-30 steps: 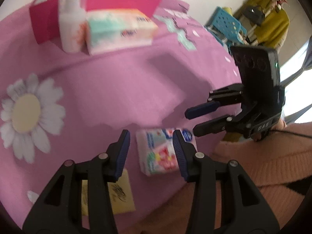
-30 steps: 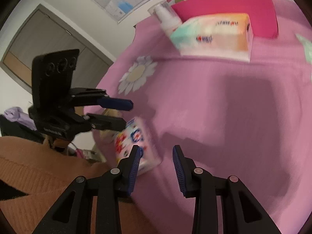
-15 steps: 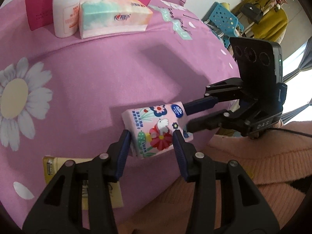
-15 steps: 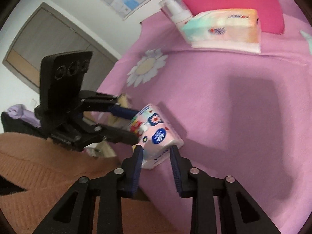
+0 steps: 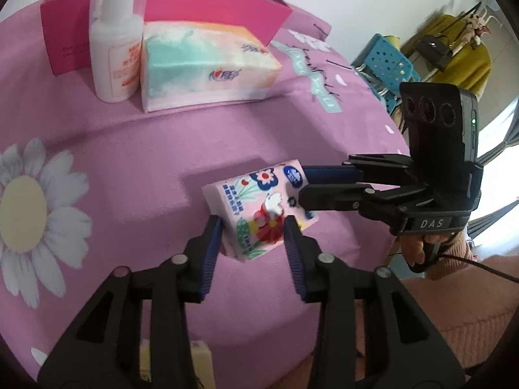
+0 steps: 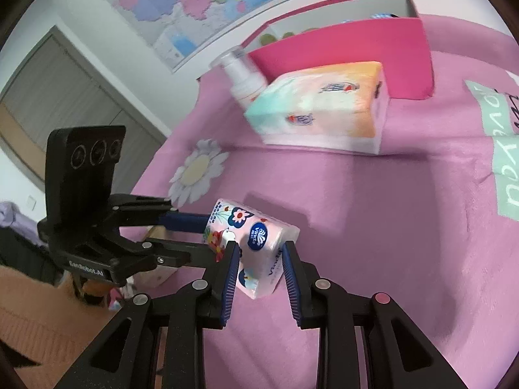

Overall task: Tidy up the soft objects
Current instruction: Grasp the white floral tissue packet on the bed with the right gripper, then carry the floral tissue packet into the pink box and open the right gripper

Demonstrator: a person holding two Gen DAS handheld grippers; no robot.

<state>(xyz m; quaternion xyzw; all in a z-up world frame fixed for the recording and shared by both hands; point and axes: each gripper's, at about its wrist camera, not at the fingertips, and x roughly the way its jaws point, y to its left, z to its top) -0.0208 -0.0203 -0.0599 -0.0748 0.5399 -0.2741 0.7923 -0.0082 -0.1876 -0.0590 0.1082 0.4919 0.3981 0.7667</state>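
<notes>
Both grippers pinch the floral tissue pack (image 5: 259, 209): left gripper (image 5: 253, 225) fingers closing on one end, right gripper (image 6: 261, 248) fingers hiding the other. The pink box (image 5: 207, 9) interior stays mostly hidden.

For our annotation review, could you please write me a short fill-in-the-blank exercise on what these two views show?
1. The small floral tissue pack is gripped by ____ grippers at once.
2. The white pump bottle stands upright right beside the large ____ pack.
3. Behind both of them sits an open box coloured ____.
4. The cloth under everything is printed with a white ____.

Missing words: two; tissue; pink; daisy
</notes>
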